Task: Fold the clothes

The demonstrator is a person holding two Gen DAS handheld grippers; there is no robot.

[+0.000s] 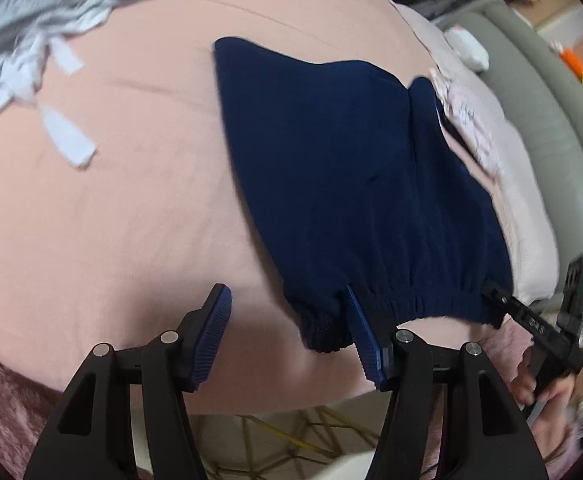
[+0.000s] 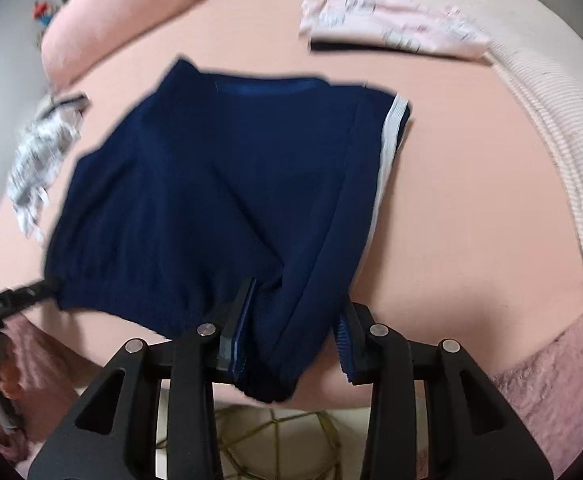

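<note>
Navy shorts (image 1: pixel 355 184) lie flat on the pink bed sheet (image 1: pixel 111 208), waistband at the near edge. My left gripper (image 1: pixel 289 336) has its fingers wide apart; the right-hand pad touches the waistband, nothing is gripped. My right gripper (image 2: pixel 297 328) also has its fingers wide, w/ the waistband's end bunched between them, not pinched. Grey patterned garment (image 1: pixel 39 20) lies crumpled well apart; folded pink clothes (image 2: pixel 391 28) sit farther back.

soft even light, motion blur, fisheye warp
</note>
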